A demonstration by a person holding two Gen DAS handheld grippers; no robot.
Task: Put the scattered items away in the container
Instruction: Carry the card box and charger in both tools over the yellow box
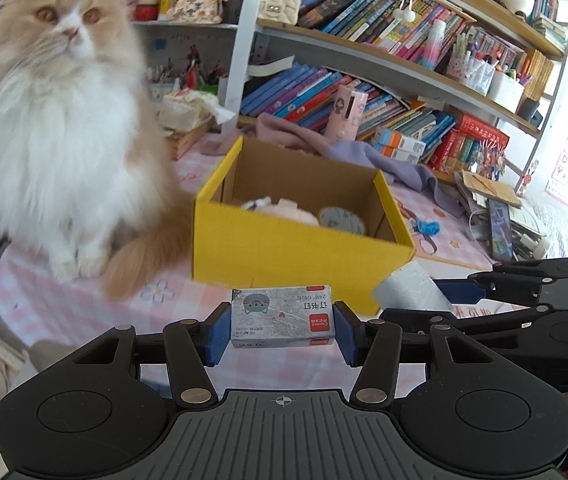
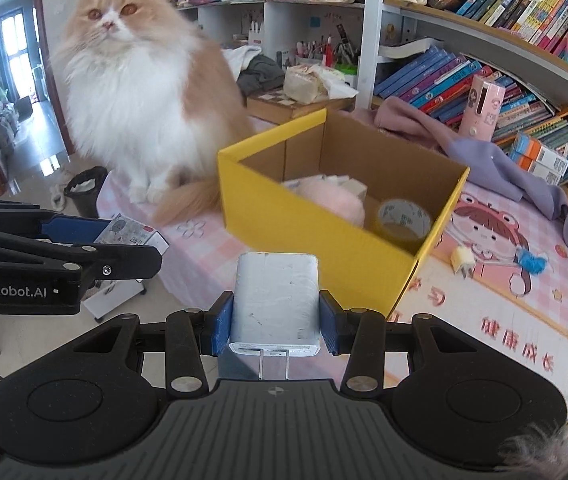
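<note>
Carrying is the step in hand: both grippers bring items toward the yellow cardboard box (image 1: 300,252), the container, which stands open on the pink-checked table (image 1: 63,304) beside a fluffy cream-and-white cat (image 1: 55,120) sitting just to its left. Already inside the box lie a pink fluffy thing (image 2: 332,200) and a roll of tape (image 2: 402,218).

The right gripper (image 2: 275,316) has its jaws clamped on a white wall charger (image 2: 275,300), prongs pointing back toward the camera. The left gripper (image 1: 281,328) has its jaws closed on a small staple box (image 1: 281,316), held flat between the blue pads. Both items hang short of the near yellow wall, not yet over the opening.

Next, I judge, each hand needs to rise over that near rim, go past it, and only then let go, keeping clear of the cat's tail (image 1: 143,260) curled against the box's left corner. A small plug (image 2: 462,260) and a blue tuft (image 2: 532,262) are left on the table to the right.

Readable writing: "Comix" in a red patch and "24/6" on the staple box, "GenRobot.AI" on the left gripper's side as seen from the right wrist camera.
</note>
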